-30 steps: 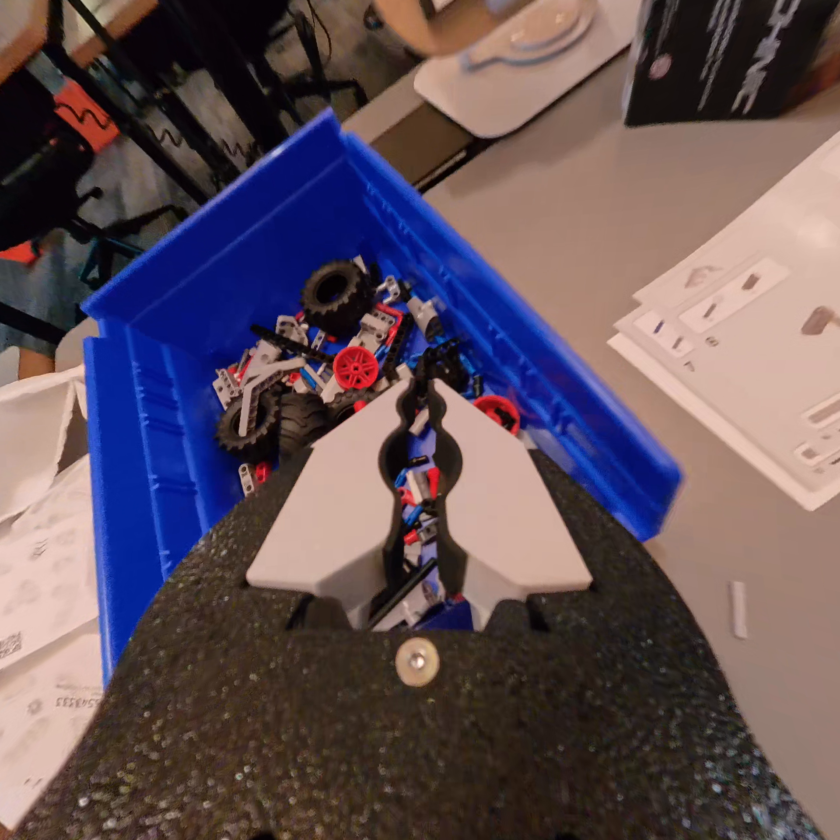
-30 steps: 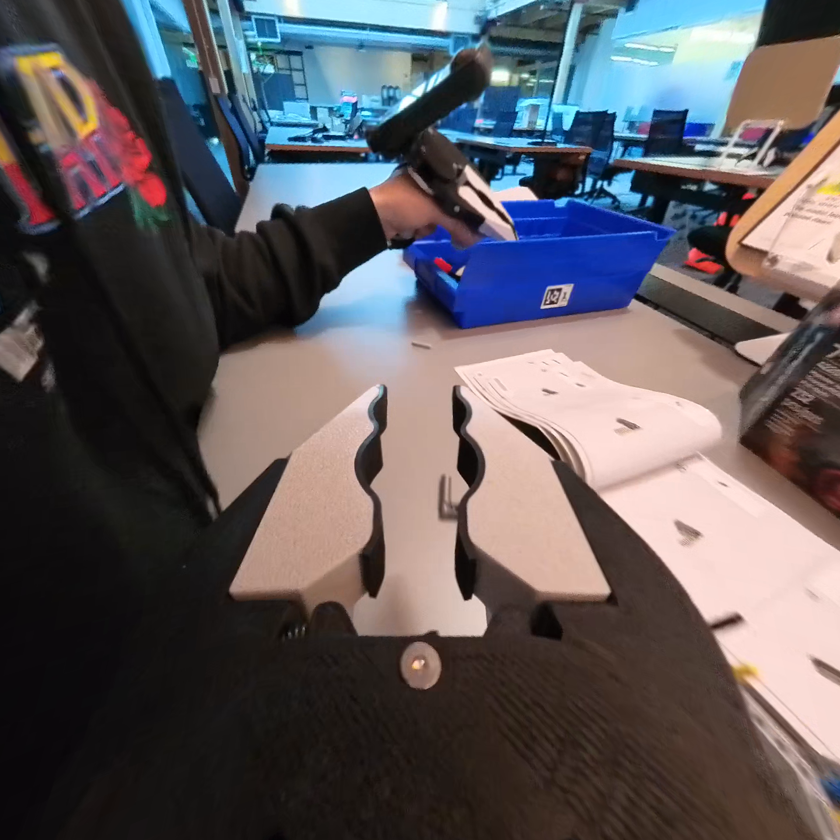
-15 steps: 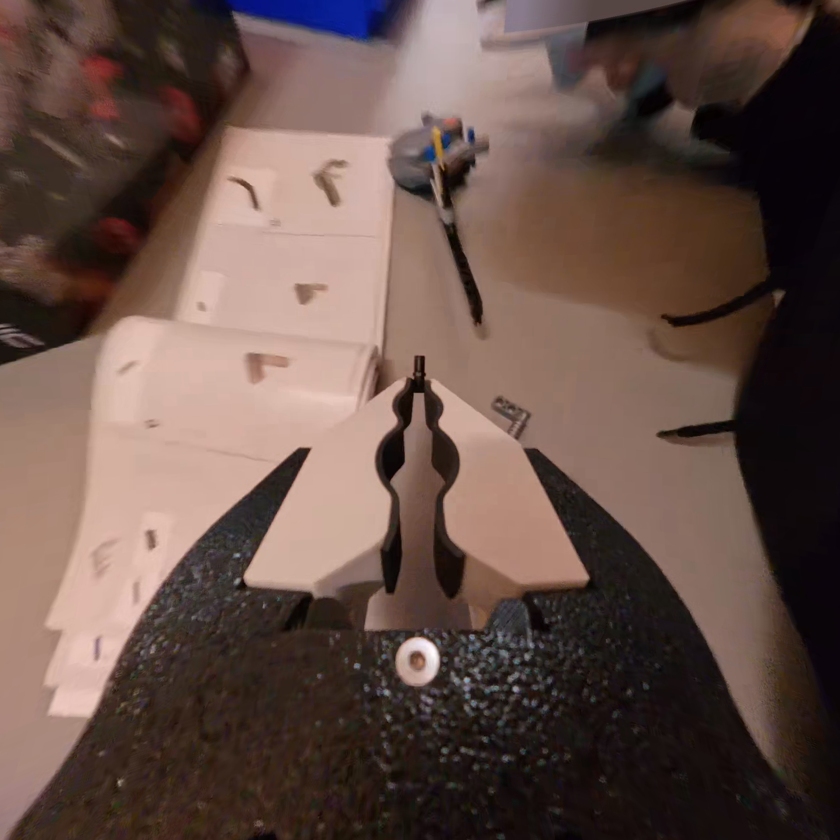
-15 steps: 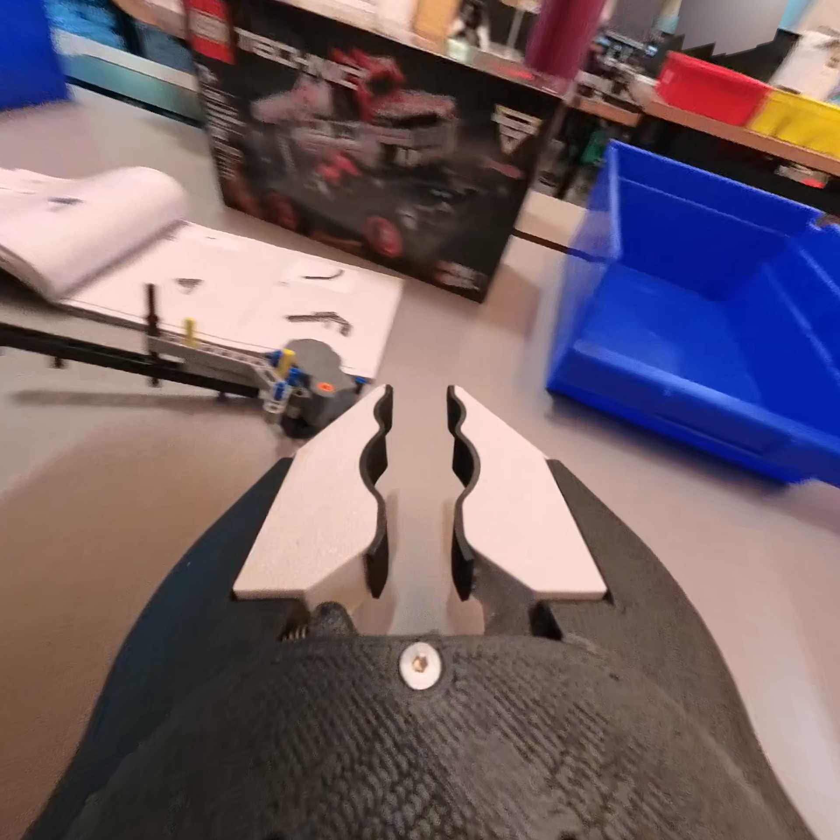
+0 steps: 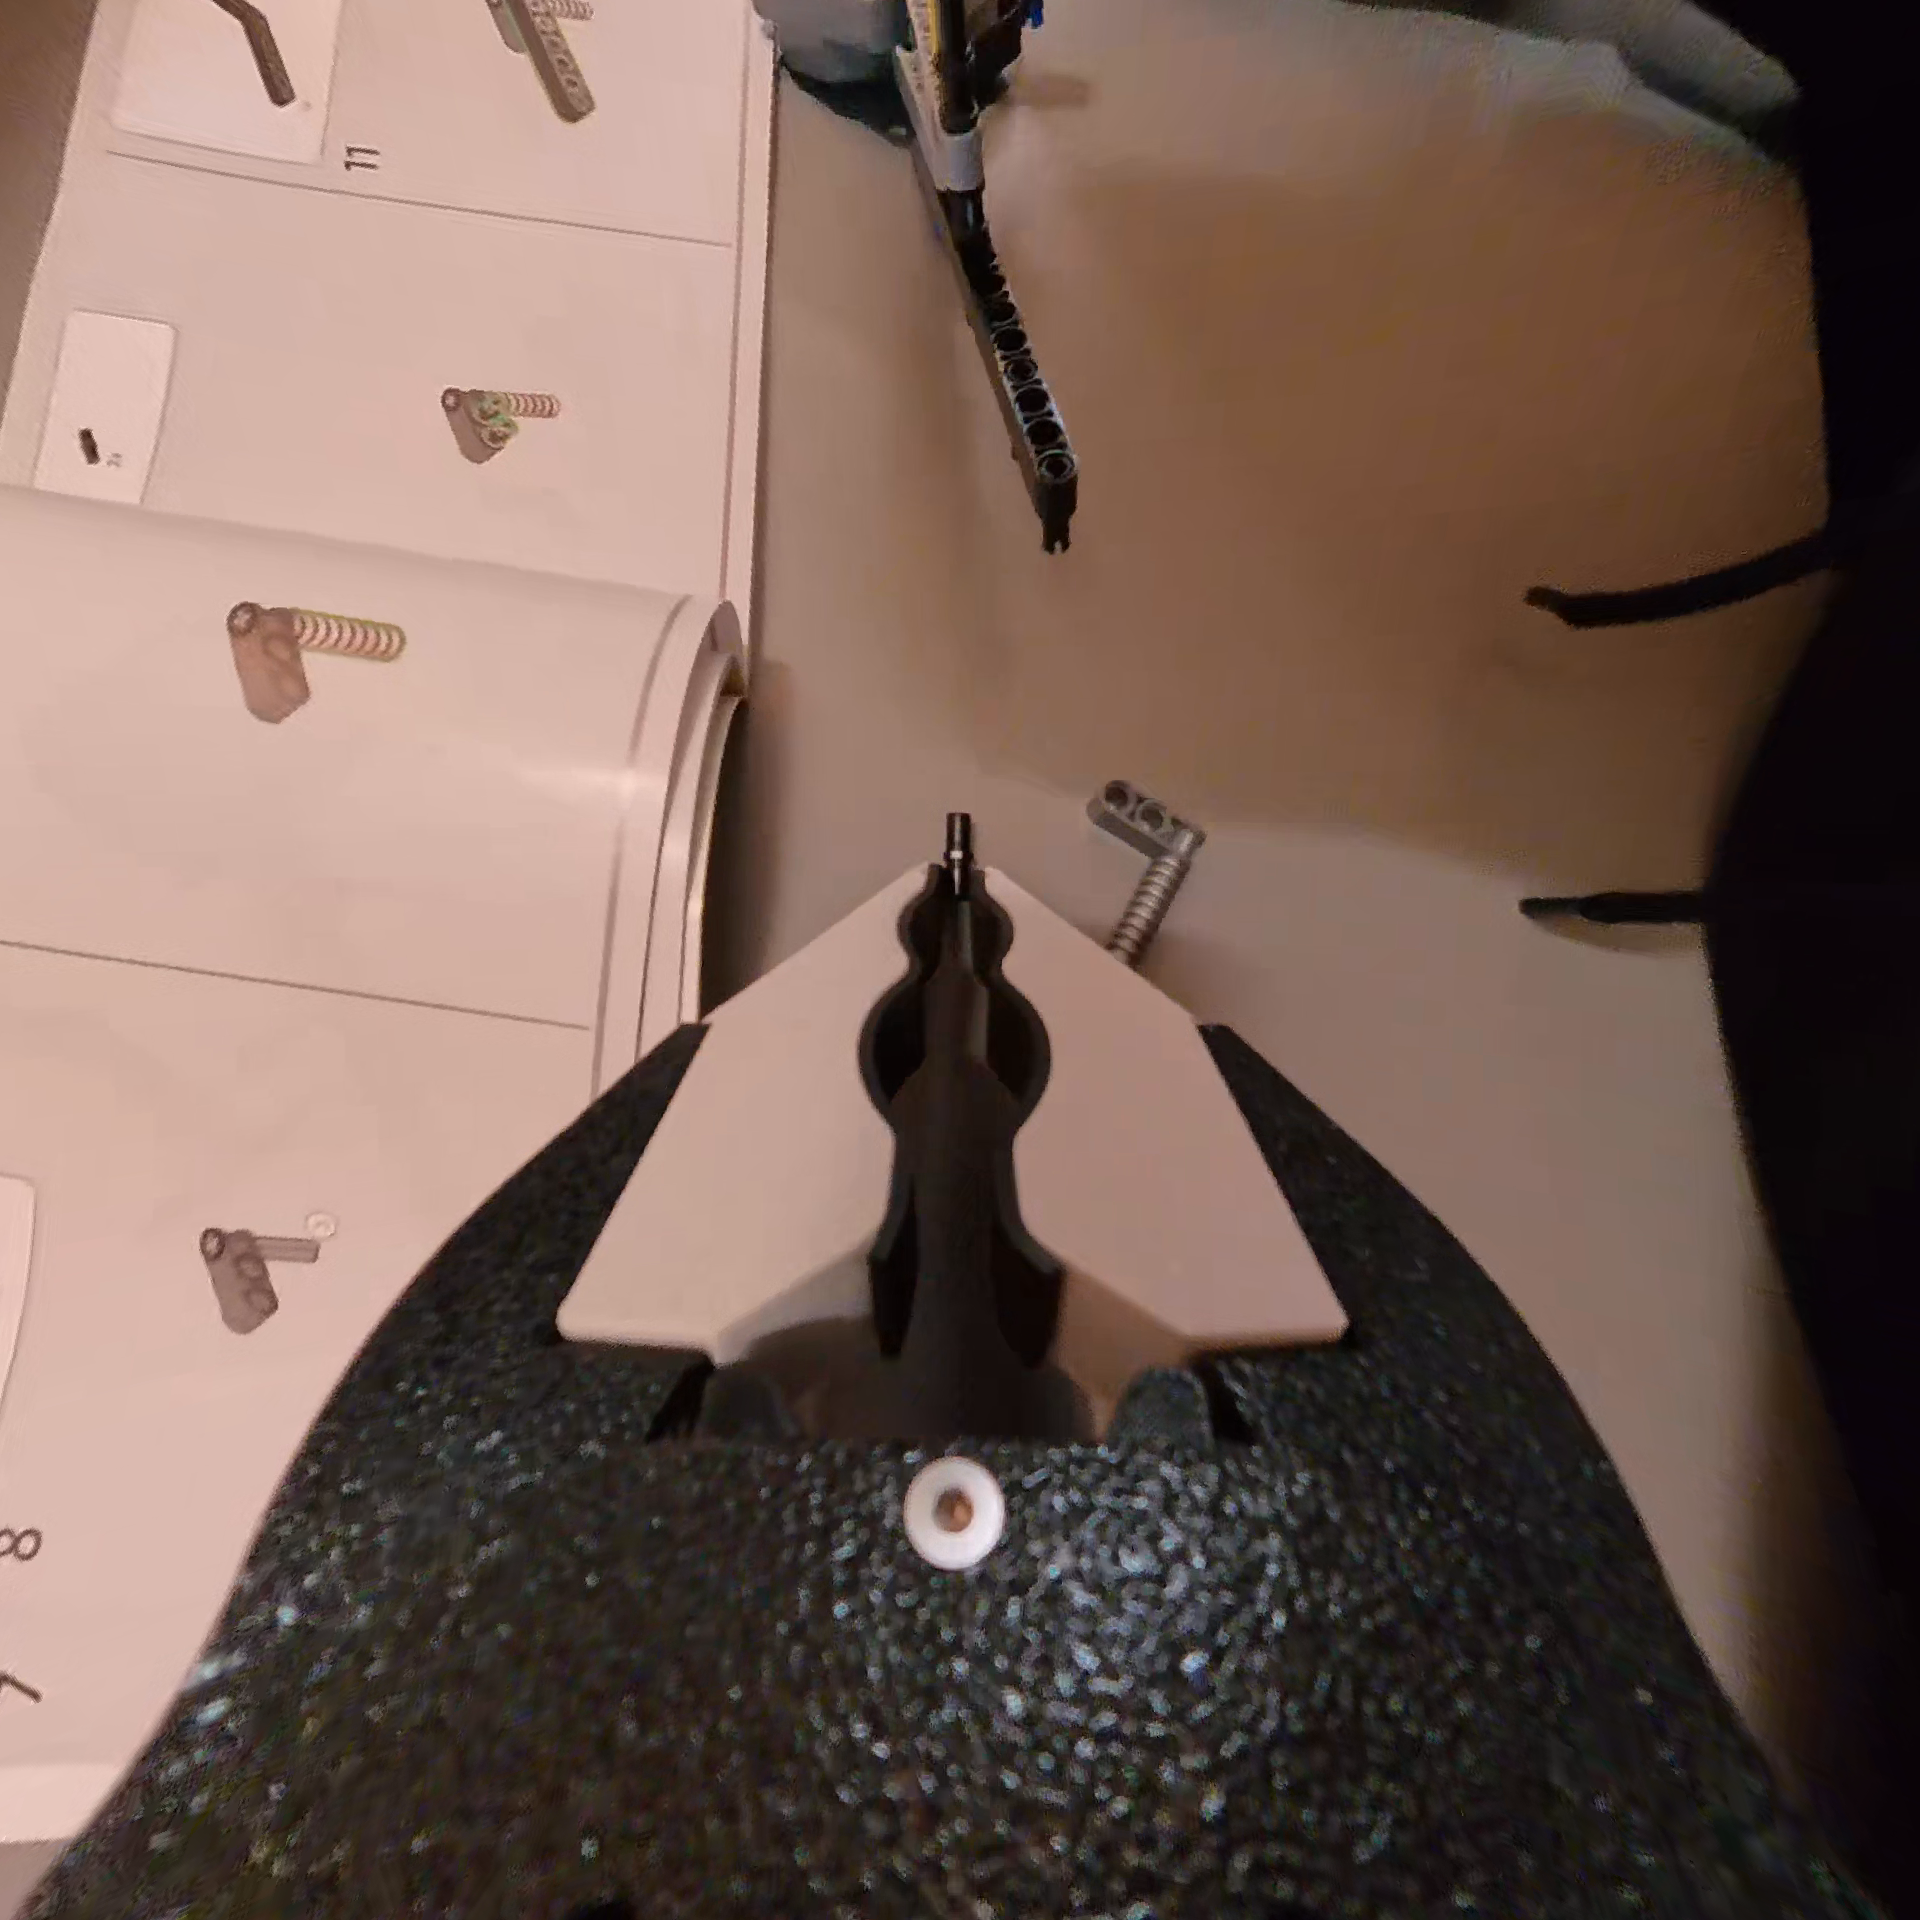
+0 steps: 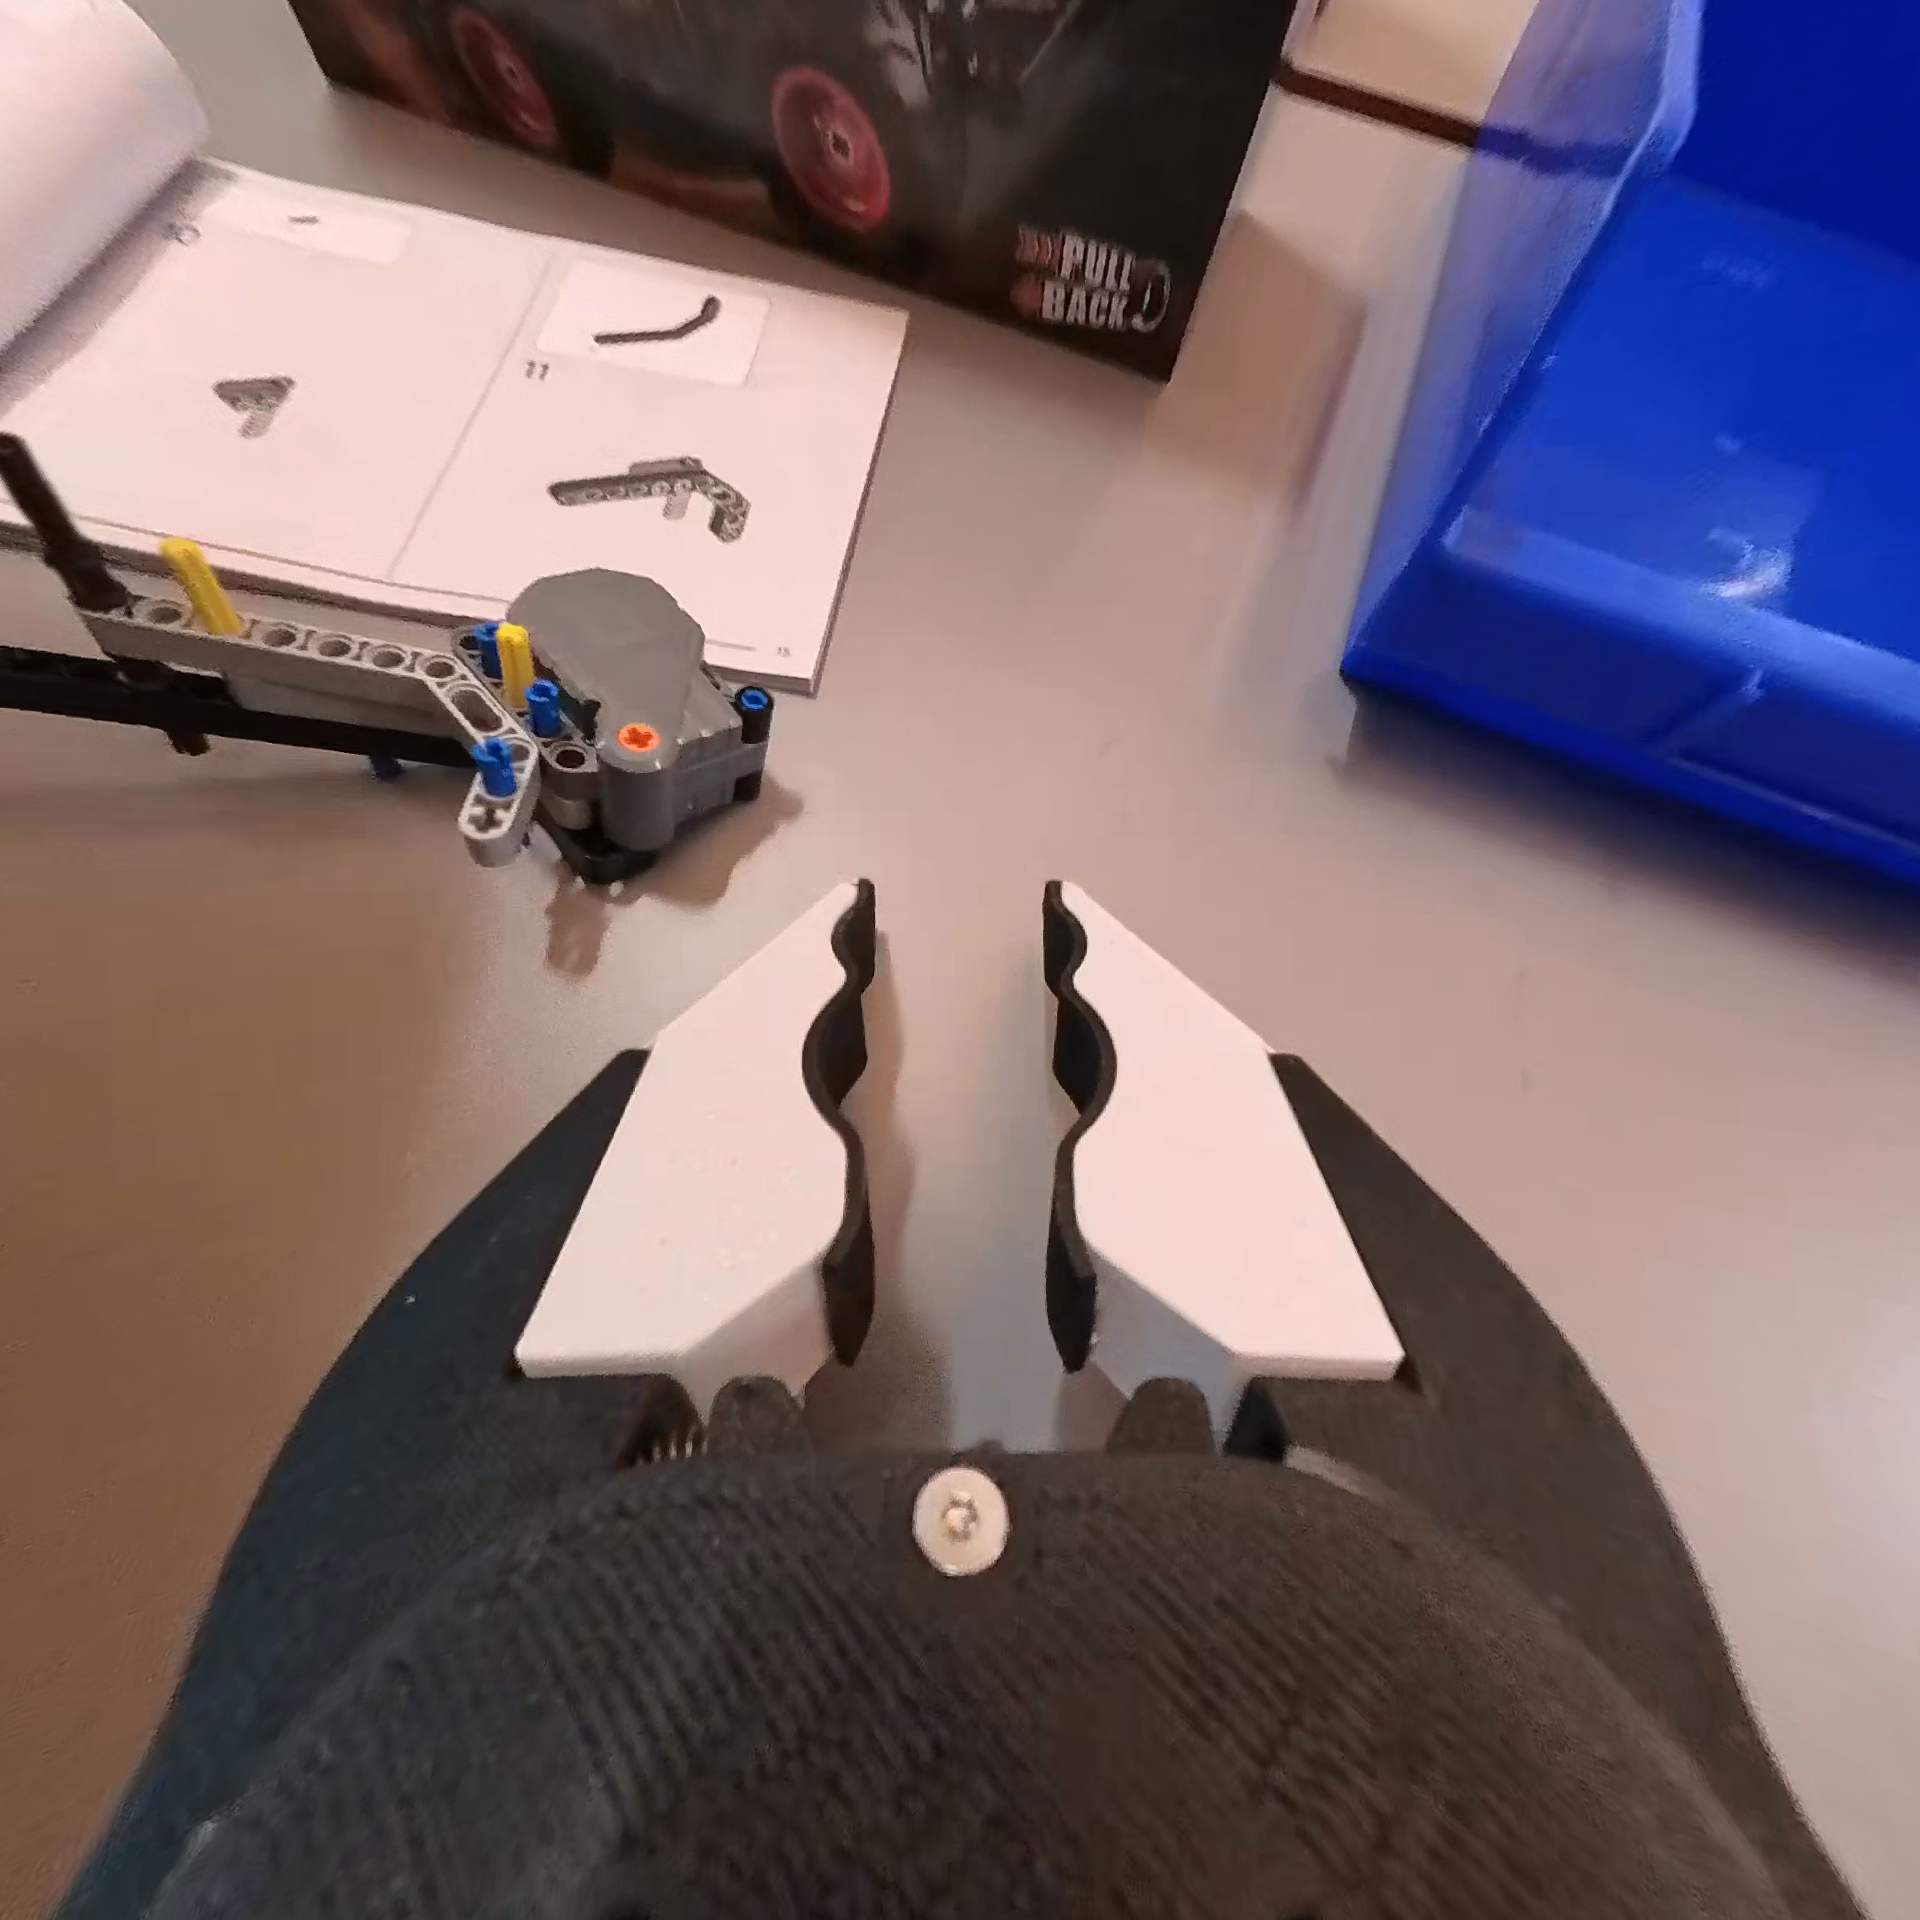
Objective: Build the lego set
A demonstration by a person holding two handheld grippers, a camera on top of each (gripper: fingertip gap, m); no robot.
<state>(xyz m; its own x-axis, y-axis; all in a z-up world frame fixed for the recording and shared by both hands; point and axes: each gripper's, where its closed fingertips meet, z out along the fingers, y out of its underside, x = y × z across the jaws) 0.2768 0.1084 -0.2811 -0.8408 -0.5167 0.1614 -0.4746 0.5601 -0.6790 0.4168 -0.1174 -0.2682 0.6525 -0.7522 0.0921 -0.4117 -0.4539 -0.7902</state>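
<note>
Blue bin (image 6: 1683,436), grey motor block (image 6: 644,707) with yellow and blue pins, black beam (image 5: 1013,343).

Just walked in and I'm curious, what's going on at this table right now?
A person is building a lego set with two handheld grippers. The left gripper is shut on a small black pin, held above the table near a loose grey piece. The right gripper is open and empty, near the partly built assembly beside the open instruction booklet.

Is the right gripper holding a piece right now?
No, the right gripper is open, with only bare table showing between its fingers.
</note>
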